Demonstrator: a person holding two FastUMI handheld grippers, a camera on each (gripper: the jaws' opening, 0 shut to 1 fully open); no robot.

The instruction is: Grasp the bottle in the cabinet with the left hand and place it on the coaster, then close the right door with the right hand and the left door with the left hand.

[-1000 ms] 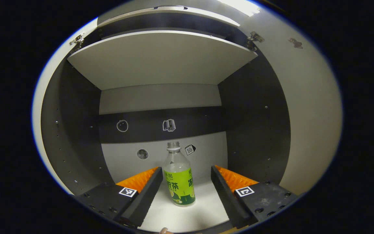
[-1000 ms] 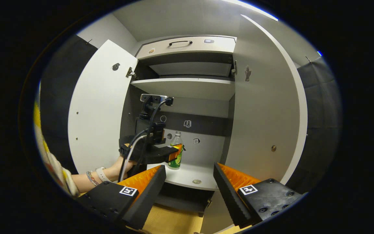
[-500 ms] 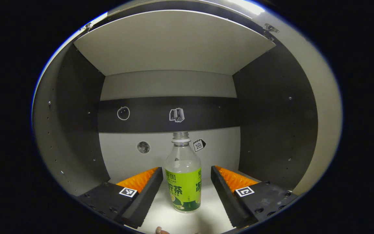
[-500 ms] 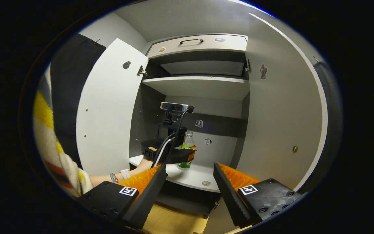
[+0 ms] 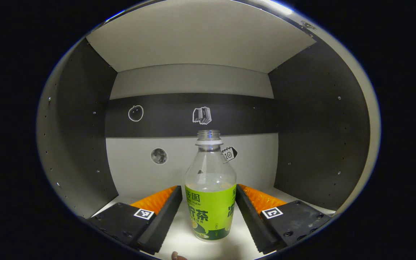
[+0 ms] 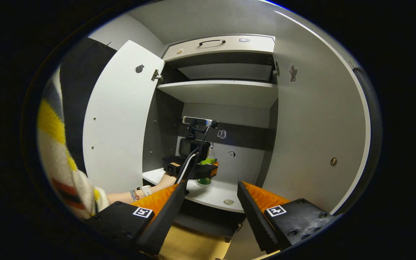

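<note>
Left gripper view: left gripper [image 5: 208, 202] spread wide, straddling bottle [image 5: 210, 195] on cabinet shelf [image 6: 215, 193], not clamped yet. Right gripper [image 6: 211, 202] agape, idle. Coaster [image 6: 228, 202] bare, both doors open: everything left.

Left view inside cabinet [image 5: 81, 119]; right view farther back (shared shelf [image 6: 211, 196]).

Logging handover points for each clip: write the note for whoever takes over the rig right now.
Left gripper: open, inside the cabinet, a finger on each side of the bottle; whether they touch it, I cannot tell.
Right gripper: open, empty, outside, facing the cabinet.
Bottle: upright on the lower shelf, uncapped.
Coaster: near the shelf's front edge, bare.
Left door and right door: both open.
Done: reach to the bottle.
Left: grasp, place on coaster, close right door, then left door.
</note>
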